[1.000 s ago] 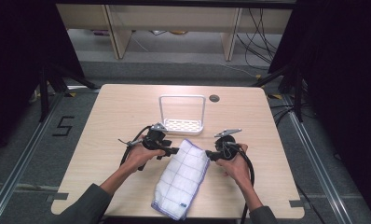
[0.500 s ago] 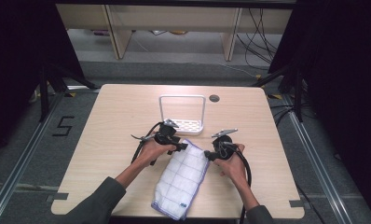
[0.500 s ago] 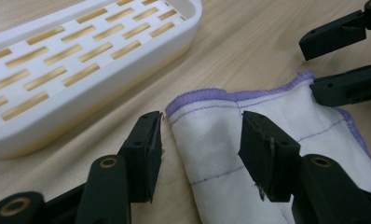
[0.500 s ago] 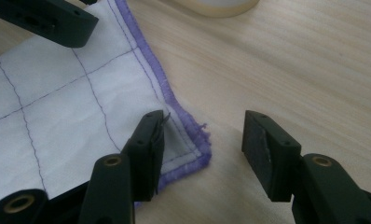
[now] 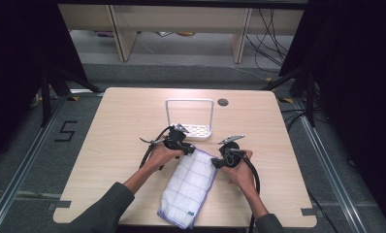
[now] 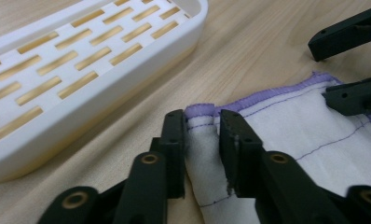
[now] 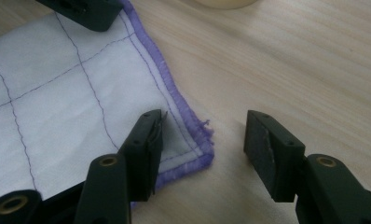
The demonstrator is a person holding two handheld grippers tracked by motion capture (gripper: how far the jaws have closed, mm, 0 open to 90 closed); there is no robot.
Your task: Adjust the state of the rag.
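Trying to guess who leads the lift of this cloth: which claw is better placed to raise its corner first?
Probably the left. The left claw has just been closing, with the cloth corner bunched between its jaws. The right claw stands open astride the other far corner, one jaw on fabric, one over the bare table.

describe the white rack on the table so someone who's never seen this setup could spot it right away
On the light wooden table, look toward the far edge, just beyond the two grippers and the purple-edged cloth. The white rack sits there: a low slotted tray with a tall wire loop handle standing over it. Nothing else on the table is rigid, white and slotted.
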